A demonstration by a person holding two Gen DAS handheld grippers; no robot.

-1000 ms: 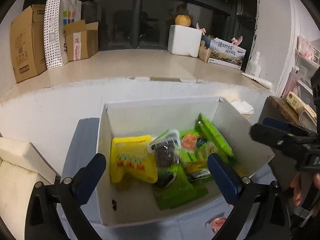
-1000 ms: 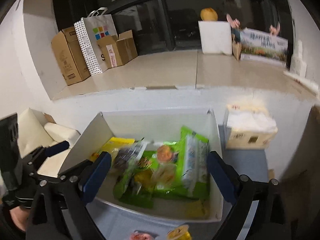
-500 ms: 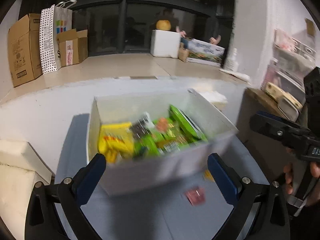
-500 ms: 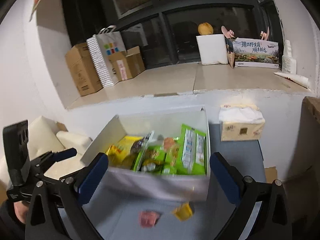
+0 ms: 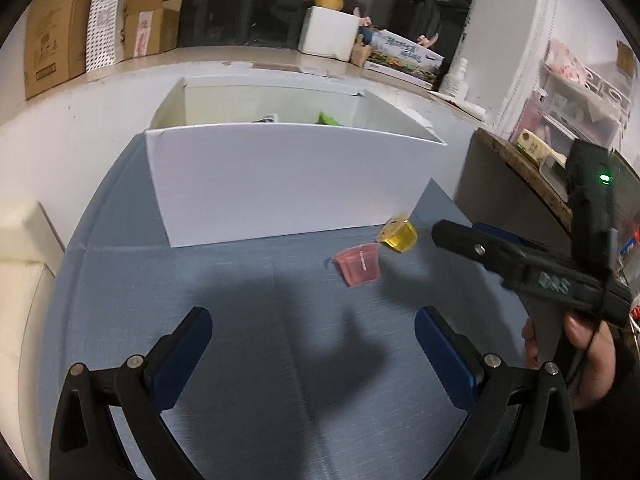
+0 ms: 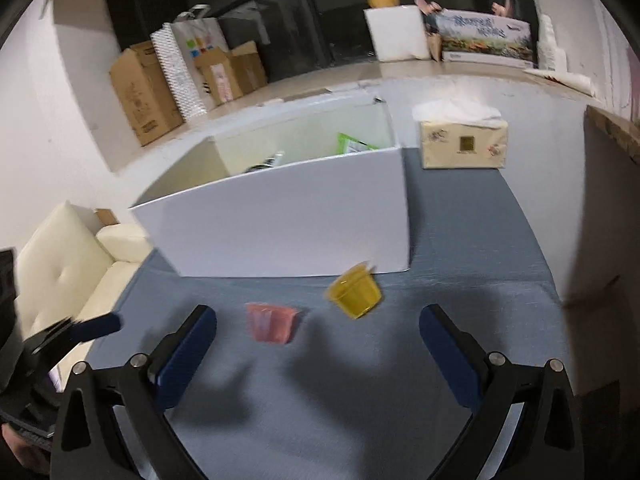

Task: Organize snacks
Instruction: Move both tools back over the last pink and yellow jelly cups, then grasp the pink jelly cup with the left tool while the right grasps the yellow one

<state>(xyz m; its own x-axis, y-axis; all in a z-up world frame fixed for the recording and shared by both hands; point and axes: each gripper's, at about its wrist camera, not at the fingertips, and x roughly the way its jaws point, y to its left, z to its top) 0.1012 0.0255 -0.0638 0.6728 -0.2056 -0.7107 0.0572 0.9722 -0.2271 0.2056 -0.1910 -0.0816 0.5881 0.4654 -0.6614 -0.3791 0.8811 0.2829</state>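
**Two little cups left to put away**

A big white box (image 5: 280, 184) sits on the blue-grey table (image 5: 248, 360). Some snacks are already inside it. Only the tops peek over the wall: a green packet (image 6: 352, 145) and a dark packet (image 6: 267, 162) (the rest is hidden by the box side).

Two small jelly cups are not in the box yet. The yellow cup (image 5: 399, 235) lies tipped over, just beside the front wall of the box. The pink cup (image 5: 359, 266) lies on its side close to it, a bit nearer to the cameras.

The left gripper (image 5: 312, 344) hangs above the table with its blue fingers (image 5: 182, 350) spread wide and nothing between them. The right gripper (image 6: 318, 342) is spread wide too, holding nothing, with the two cups just ahead of it.

So most of the job looks done. I think the two cups are what is left to pick up and drop in the box
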